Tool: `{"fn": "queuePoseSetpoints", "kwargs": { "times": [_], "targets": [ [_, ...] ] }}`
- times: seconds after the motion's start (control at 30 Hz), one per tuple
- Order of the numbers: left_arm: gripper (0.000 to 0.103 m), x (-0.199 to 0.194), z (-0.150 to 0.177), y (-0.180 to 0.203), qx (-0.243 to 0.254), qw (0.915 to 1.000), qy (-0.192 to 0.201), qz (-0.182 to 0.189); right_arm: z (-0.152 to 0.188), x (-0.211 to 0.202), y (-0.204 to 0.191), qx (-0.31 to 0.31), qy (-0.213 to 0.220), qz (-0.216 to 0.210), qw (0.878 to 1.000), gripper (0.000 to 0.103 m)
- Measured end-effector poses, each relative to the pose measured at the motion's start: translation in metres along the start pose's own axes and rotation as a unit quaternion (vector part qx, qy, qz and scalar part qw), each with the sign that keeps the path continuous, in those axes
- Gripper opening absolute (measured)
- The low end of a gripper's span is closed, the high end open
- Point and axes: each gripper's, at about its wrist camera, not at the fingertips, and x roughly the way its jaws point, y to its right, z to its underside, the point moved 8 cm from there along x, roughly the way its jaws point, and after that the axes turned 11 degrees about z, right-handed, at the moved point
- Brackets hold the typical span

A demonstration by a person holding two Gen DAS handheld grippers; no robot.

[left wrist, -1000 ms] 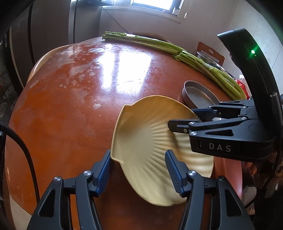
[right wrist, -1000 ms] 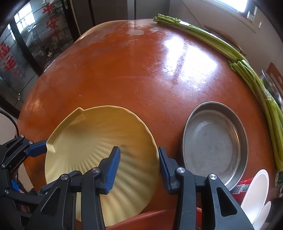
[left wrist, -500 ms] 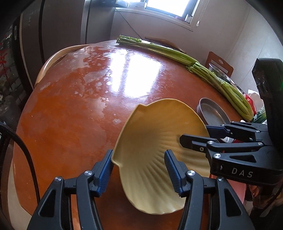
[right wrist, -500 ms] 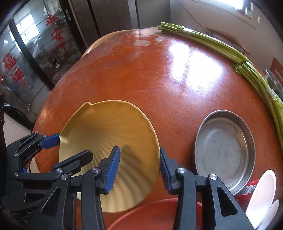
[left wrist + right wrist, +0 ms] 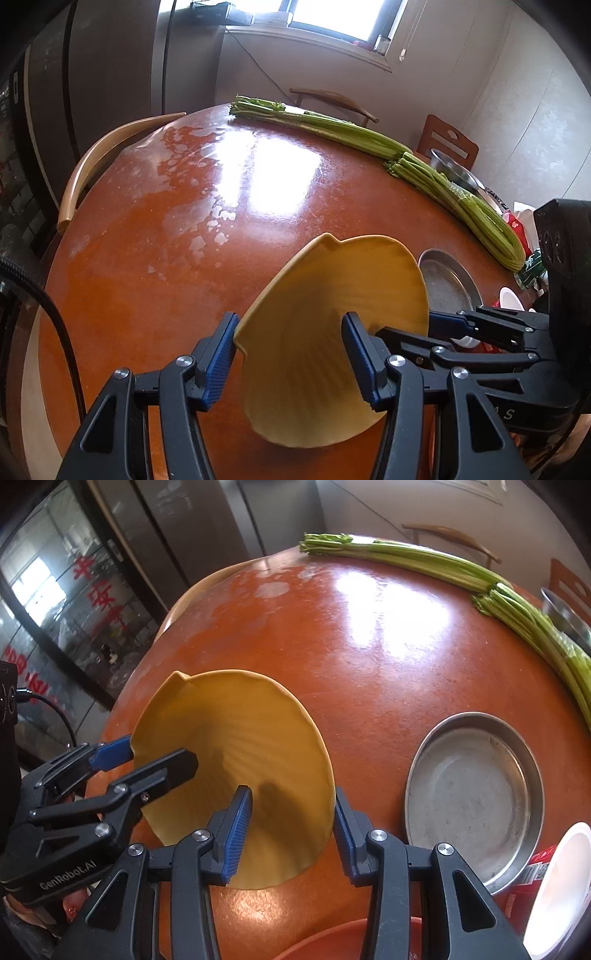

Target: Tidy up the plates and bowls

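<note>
Since the earlier frame the yellow shell-shaped plate point(image 5: 332, 332) has tipped from lying nearly flat to standing steeply tilted, its scalloped far edge raised off the red surface point(image 5: 184, 240). The right gripper point(image 5: 291, 834) is clenched on the plate's right rim, while the left gripper point(image 5: 288, 354) straddles the left rim, its jaws closing with the rim between them. Beyond the plate lie open surface, a steel pan point(image 5: 476, 797) just beside its right edge, and green stalks point(image 5: 424, 559) along the far edge.
</note>
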Motion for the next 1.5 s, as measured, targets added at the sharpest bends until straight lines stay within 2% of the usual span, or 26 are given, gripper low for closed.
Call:
{"fn": "queuePoseSetpoints", "kwargs": {
  "times": [0.2, 0.27, 0.33, 0.67, 1.0, 1.37, 1.5],
  "targets": [
    [0.056, 0.021, -0.014, -0.005, 0.003, 0.9995, -0.023, 0.024, -0.004, 0.010, 0.008, 0.033, -0.008, 0.002, 0.999, 0.045],
    [0.056, 0.030, -0.015, -0.010, 0.003, 0.9994, -0.030, 0.015, -0.003, 0.013, 0.007, 0.040, -0.015, -0.009, 0.999, 0.046],
    [0.056, 0.040, -0.016, -0.015, 0.005, 0.9992, -0.038, 0.006, -0.002, 0.015, 0.004, 0.037, -0.016, -0.005, 0.999, 0.047],
    [0.056, 0.053, -0.017, -0.022, -0.011, 0.9986, -0.043, 0.027, 0.007, 0.023, 0.006, 0.027, -0.031, 0.005, 0.999, 0.047],
    [0.057, 0.048, -0.022, -0.025, -0.017, 0.9992, -0.025, 0.026, 0.010, 0.017, 0.005, -0.004, -0.021, 0.037, 0.999, 0.047],
    [0.062, 0.013, -0.021, -0.024, -0.015, 0.9998, 0.013, -0.004, 0.008, -0.012, 0.014, -0.008, 0.021, 0.050, 0.998, 0.048],
    [0.063, -0.005, -0.017, -0.015, -0.021, 0.9993, 0.030, 0.007, 0.009, -0.032, 0.016, -0.009, 0.043, 0.051, 0.998, 0.050]
  ]
}}
